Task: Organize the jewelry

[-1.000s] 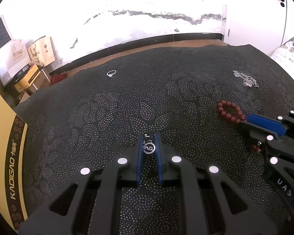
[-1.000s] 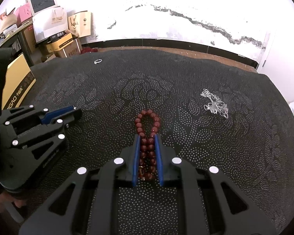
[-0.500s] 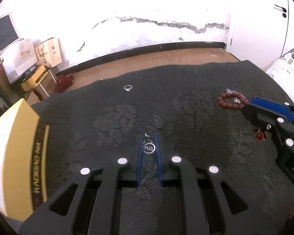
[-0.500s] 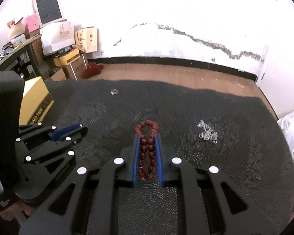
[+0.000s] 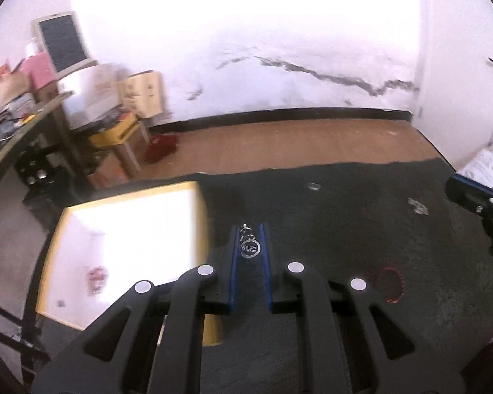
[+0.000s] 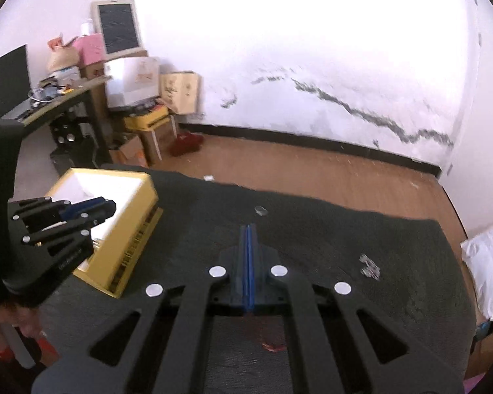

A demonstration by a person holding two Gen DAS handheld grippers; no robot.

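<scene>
Left wrist view: left tool (image 5: pixel 249 241) is pinched narrow on a little silver pendant (image 5: pixel 249 248), held up over the dark worktop (image 5: pixel 345 203), and the open yellow box (image 5: pixel 128 246) sits just to its left.

Right wrist view: right tool (image 6: pixel 248 239) just closed, with nothing in it. The red bead bracelet (image 6: pixel 272 347) lies on the worktop underneath.

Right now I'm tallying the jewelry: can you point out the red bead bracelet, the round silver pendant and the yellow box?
red bead bracelet (image 5: pixel 390 285), left wrist view, its left arc.
round silver pendant (image 5: pixel 249 249), left wrist view, disc centre.
yellow box (image 6: pixel 132 230), right wrist view, side wall.
</scene>
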